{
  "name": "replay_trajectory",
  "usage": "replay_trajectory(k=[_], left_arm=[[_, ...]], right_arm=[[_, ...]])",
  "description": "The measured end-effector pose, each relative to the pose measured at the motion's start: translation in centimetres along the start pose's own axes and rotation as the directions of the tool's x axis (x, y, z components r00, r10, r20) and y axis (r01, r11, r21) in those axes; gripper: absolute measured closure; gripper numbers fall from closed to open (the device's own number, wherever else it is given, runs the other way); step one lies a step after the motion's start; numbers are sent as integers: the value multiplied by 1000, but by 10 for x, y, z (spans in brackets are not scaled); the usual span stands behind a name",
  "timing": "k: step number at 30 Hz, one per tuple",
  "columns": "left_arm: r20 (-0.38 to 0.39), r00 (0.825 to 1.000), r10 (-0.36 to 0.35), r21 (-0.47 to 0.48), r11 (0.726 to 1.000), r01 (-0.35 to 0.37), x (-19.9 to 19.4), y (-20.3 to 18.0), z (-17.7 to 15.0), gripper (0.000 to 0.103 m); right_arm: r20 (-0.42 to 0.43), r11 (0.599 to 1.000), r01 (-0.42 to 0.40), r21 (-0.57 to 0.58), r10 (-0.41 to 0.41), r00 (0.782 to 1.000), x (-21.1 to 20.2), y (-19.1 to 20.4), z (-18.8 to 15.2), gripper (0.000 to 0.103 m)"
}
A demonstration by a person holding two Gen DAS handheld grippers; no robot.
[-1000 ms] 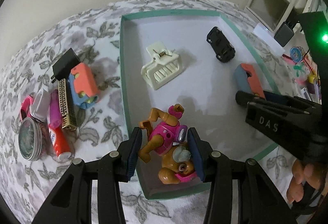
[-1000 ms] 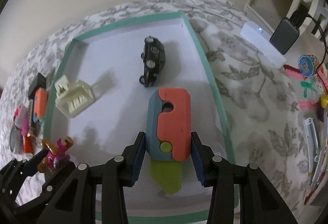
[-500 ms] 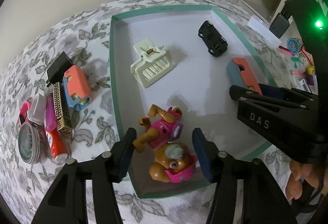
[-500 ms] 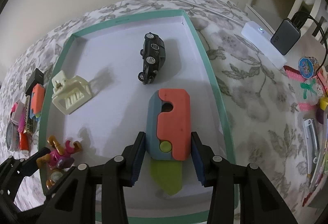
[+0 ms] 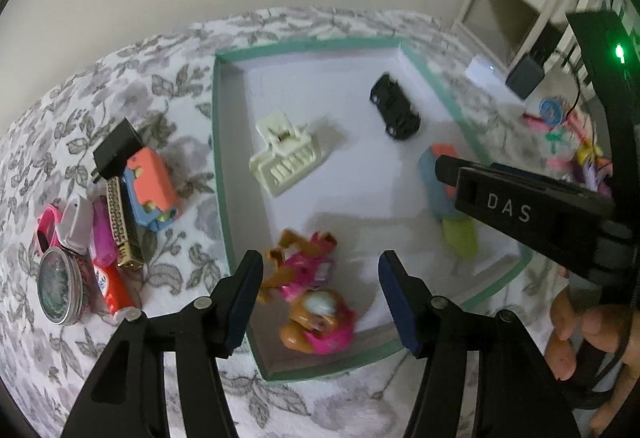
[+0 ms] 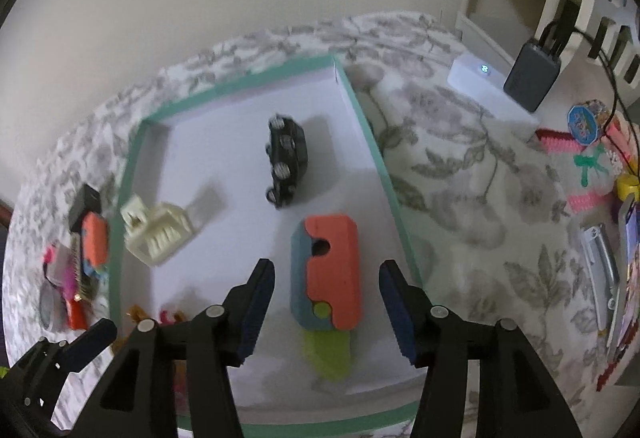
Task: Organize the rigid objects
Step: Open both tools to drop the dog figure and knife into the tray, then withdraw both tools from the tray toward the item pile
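Jaws of the left gripper (image 5: 320, 302) have just been opening and now stand apart, pads clear of the pink-and-tan plastic puppy figure (image 5: 308, 302) lying between them in the near corner of the shallow green-rimmed white cardboard tray (image 5: 218, 141); jaws of the right gripper (image 6: 326, 312) have just been opening too, and the coral-and-blue plastic toy knife with a lime blade (image 6: 328, 286) lies flat on the tray floor between them, touched by neither pad; a cream plastic hair claw (image 6: 156, 234) and a black toy car (image 6: 286, 159) rest farther back in the tray; outside it, on the grey floral cloth (image 5: 72, 141), a second coral-and-blue toy (image 5: 150, 189) lies among small items.
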State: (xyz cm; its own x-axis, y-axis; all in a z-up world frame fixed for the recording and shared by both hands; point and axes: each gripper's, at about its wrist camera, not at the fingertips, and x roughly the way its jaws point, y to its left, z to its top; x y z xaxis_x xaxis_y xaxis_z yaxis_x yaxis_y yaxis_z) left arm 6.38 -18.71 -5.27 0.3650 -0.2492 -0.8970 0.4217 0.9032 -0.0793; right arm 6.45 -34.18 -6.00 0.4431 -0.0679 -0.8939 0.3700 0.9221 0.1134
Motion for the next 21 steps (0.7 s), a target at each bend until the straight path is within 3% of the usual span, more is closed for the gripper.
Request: replay_trajectory(k=[9,12,13,15,17,19,21], left_arm=[[57,998,-14,-105,994,20,-20,25,8,40],[69,998,13,-170,985,-1,-21,40,9,26],[74,997,19,-194,981,-4,-21,45,9,26],[76,997,24,-242,970,-5,-22,55,8,26],[76,996,38,-271,962,-16,-22,63,7,25],[69,996,57,-288,957,-35,-21,68,6,16],[71,995,69,-302,952,-45,-20,73,5,13]], right_arm=[[20,1000,-11,9,11,1000,-6,2,2,45],[14,1000,-8,-20,8,1000,-3,6,1,45],[19,1000,-7,-30,8,1000,-3,8,0,44],[31,999,-1,-48,2,1000,-4,10,-1,32],[44,998,1,-63,2,999,-5,12,-2,29],[43,998,4,-70,0,999,-4,14,-2,26],[47,997,7,-74,-4,999,-3,14,-2,18]])
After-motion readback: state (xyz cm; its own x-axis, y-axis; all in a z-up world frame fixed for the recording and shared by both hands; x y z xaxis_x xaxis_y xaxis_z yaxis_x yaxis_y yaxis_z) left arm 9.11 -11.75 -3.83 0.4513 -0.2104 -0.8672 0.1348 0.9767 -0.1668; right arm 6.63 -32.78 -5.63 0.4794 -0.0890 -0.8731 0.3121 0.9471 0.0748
